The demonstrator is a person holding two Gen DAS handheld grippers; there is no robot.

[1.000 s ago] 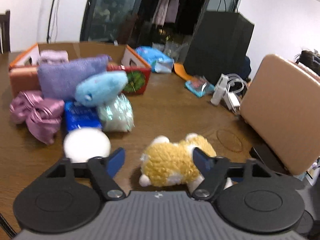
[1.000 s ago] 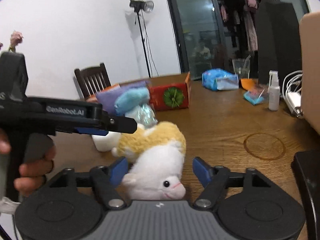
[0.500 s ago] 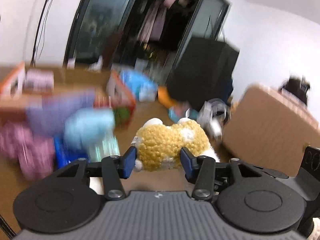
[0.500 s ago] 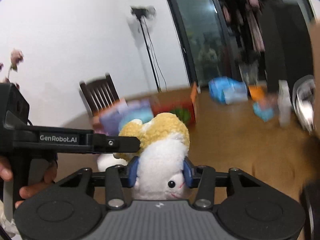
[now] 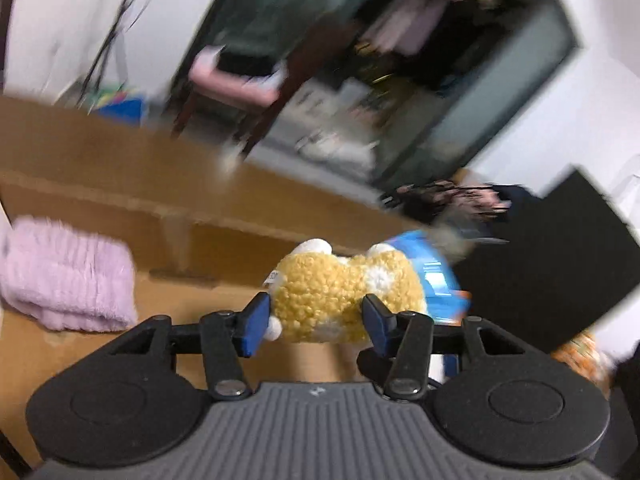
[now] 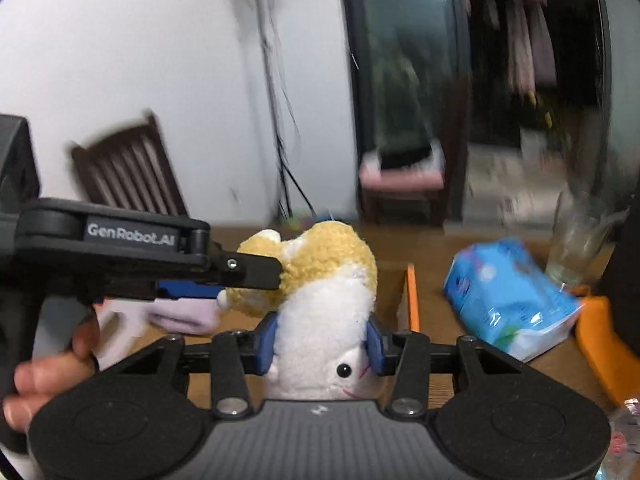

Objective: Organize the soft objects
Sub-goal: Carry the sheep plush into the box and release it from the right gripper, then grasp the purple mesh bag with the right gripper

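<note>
The plush toy (image 6: 326,304), yellow and curly at one end and white with a small black eye at the other, hangs in the air between both grippers, lifted off the counter (image 6: 432,252). The right gripper (image 6: 321,344) has its blue fingers (image 6: 266,338) pinching the white head end, the face turned toward the camera. The left gripper (image 5: 316,320) pinches the yellow end, its blue fingers (image 5: 254,318) sunk into the curly fleece on either side; in the right wrist view this gripper reaches in from the left, with a hand (image 6: 48,372) wrapped on its handle at the near left. Both pairs of fingers have just been closing, with the toy between them.

Below and beyond the toy in the left wrist view lies an open cardboard box (image 5: 120,184), with a folded lilac towel (image 5: 66,276) inside at its left. A blue packet (image 5: 438,280) shows just right of the toy, partly behind it. In the right wrist view the same blue packet (image 6: 508,296) lies on the counter to the right, a clear glass (image 6: 576,244) stands behind it, and a dark wooden chair (image 6: 128,172) stands far left against the white wall. Both views are smeared with motion blur.
</note>
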